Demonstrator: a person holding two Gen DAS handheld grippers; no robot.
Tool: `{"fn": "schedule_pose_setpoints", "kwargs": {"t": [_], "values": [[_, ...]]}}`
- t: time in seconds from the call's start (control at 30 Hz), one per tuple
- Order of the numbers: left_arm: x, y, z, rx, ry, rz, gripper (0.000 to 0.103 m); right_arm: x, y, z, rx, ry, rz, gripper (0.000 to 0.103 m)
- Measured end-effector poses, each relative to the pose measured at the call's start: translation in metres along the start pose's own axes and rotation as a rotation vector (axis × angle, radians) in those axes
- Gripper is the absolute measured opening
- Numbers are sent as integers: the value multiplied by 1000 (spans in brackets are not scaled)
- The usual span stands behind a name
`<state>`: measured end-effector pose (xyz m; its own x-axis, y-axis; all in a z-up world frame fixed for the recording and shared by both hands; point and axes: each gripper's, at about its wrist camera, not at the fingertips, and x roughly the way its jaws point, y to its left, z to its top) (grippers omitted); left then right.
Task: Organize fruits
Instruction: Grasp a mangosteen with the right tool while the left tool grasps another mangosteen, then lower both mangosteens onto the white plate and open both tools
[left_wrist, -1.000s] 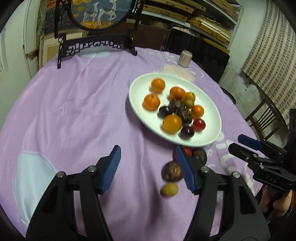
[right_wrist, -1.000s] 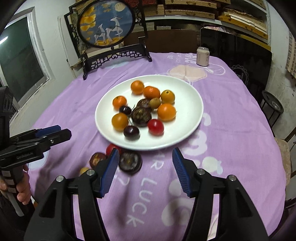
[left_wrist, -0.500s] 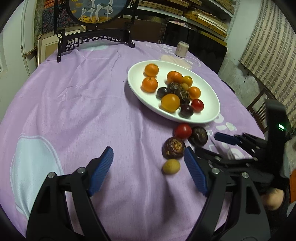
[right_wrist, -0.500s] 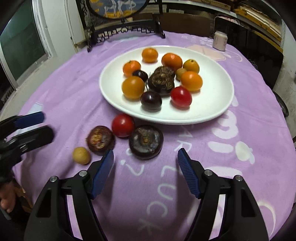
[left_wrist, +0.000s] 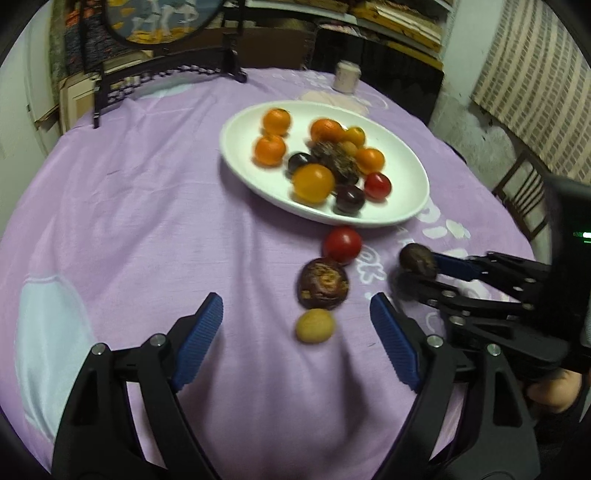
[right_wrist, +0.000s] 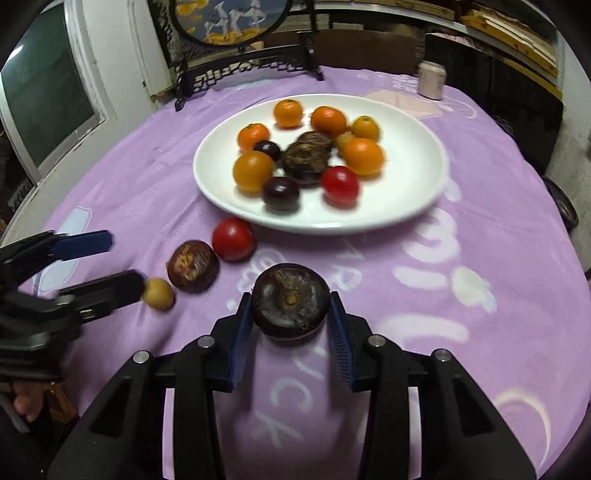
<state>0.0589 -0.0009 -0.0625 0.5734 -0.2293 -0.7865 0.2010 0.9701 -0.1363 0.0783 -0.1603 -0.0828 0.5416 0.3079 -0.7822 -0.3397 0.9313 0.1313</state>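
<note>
A white plate (right_wrist: 413, 206) holds several oranges, dark plums, a red tomato and a brown fruit; it also shows in the left wrist view (left_wrist: 402, 210). On the purple cloth lie a red tomato (right_wrist: 233, 239), a dark brown fruit (right_wrist: 192, 266) and a small yellow fruit (right_wrist: 159, 293). My right gripper (right_wrist: 291, 325) is shut on a dark mangosteen (right_wrist: 290, 301), also seen from the left wrist (left_wrist: 417, 260). My left gripper (left_wrist: 295, 332) is open and empty, with the yellow fruit (left_wrist: 315, 325) just ahead between its fingers.
A pale can (right_wrist: 431, 79) stands at the table's far side. A black carved stand with a round painted screen (right_wrist: 236, 70) stands at the back. A wooden chair (left_wrist: 524, 199) is off the table's right edge.
My right gripper moved forward and closed on the dark mangosteen. My left gripper edged closer to the yellow fruit and stayed open.
</note>
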Motion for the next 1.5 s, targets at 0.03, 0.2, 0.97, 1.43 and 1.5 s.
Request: {"fn": "schedule_pose_setpoints", "kwargs": {"t": [0.03, 0.2, 0.97, 1.43, 1.5], "values": [[7, -5, 1, 15, 13, -1, 84, -3, -4, -3, 11, -1, -3, 41], [30, -20, 8, 56, 35, 11, 84, -18, -21, -14, 59, -11, -11, 41], [-11, -13, 17, 43, -66, 0, 39, -28, -3, 1, 36, -47, 28, 41], [16, -8, 122, 14, -131, 54, 39, -3, -33, 86, 68, -121, -24, 41], [32, -10, 139, 16, -118, 63, 39, 8, -40, 95, 82, -117, -42, 41]]}}
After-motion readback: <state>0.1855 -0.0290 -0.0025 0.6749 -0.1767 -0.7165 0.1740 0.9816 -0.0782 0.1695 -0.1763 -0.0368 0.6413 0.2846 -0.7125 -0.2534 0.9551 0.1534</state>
